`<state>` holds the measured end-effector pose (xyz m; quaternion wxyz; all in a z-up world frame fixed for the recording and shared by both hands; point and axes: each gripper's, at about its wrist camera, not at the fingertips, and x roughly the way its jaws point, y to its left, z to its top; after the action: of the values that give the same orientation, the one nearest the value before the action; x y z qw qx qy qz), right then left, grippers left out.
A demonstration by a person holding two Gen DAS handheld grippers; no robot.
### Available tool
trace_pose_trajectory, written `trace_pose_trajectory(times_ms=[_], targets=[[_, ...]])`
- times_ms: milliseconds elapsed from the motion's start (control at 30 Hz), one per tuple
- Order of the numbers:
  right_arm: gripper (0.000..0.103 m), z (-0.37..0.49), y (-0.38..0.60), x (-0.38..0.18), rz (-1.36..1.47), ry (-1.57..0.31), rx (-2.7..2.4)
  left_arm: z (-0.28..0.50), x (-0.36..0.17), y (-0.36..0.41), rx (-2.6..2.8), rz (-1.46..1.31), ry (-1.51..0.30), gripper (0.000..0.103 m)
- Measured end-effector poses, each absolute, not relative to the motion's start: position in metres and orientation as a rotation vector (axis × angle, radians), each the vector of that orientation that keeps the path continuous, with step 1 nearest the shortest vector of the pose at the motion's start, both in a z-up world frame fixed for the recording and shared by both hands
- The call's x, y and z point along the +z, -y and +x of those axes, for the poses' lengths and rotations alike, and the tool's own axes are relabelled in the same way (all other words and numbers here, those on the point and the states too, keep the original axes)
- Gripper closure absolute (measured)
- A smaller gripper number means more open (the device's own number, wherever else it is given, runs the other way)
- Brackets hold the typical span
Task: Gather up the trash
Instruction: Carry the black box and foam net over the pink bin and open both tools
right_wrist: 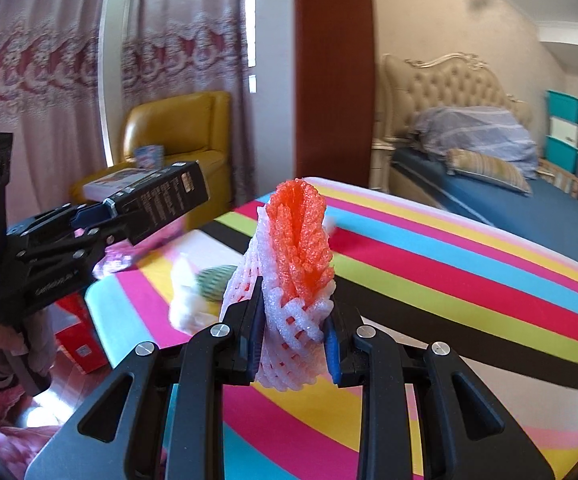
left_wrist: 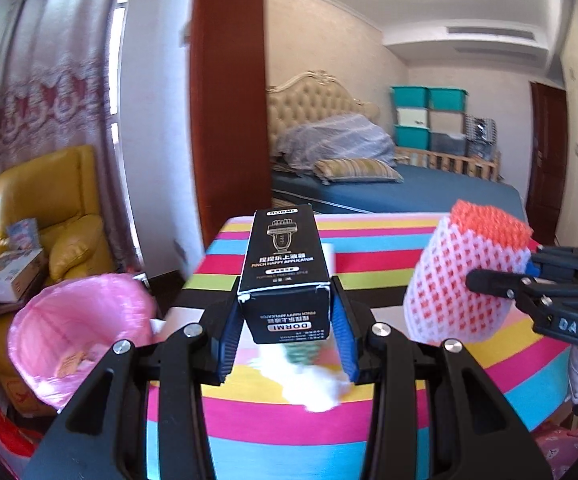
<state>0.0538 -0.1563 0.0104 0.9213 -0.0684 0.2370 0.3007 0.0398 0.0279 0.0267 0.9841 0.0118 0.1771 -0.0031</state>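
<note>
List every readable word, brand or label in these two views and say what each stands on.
"DORMI": top flap and lower face of the black box clamped in the left gripper.
"PINCH HAPPY APPLICATOR": box front, and again upside down on the lower face.
Chinese line above it and small print below: too small to read.
"DAS": side of the right gripper, which holds the foam net.
Box side print in the right wrist view: blurred.

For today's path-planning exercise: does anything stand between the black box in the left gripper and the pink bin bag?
Nothing visible does. The black box sits clamped in the left gripper above the striped table; the pink bin bag gapes open beside the table's edge.
</note>
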Motion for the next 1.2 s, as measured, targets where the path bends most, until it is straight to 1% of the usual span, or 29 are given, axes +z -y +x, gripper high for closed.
trace_pose_trajectory(times_ms=[233,533,733,900,1133,1167,1200], targets=[[0.076,0.058,0.092,0.025,-0.192,-0.491,0.764,0.026,0.031,-0.09,0.12,-0.049,-0.34,0.063],[0.076,0.072,-0.007,0.041,-0.248,-0.503,0.903,0.006,0.021,-0.187,0.284,-0.18,-0.374,0.063],[0.076,0.099,-0.063,0.046,-0.226,-0.566,0.948,0.004,0.016,-0.241,0.36,-0.23,-0.385,0.063],[0.076,0.116,-0.11,0.041,-0.234,-0.606,0.956,0.011,0.011,-0.272,0.389,-0.273,-0.399,0.063],[0.075,0.135,-0.165,0.033,-0.276,-0.617,0.924,0.026,0.0,-0.296,0.404,-0.325,-0.437,0.063],[0.073,0.139,-0.173,0.032,-0.285,-0.609,0.924,0.028,-0.003,-0.297,0.403,-0.339,-0.44,0.062],[0.067,0.145,-0.182,0.03,-0.282,-0.618,0.938,0.03,-0.008,-0.302,0.403,-0.356,-0.448,0.06]])
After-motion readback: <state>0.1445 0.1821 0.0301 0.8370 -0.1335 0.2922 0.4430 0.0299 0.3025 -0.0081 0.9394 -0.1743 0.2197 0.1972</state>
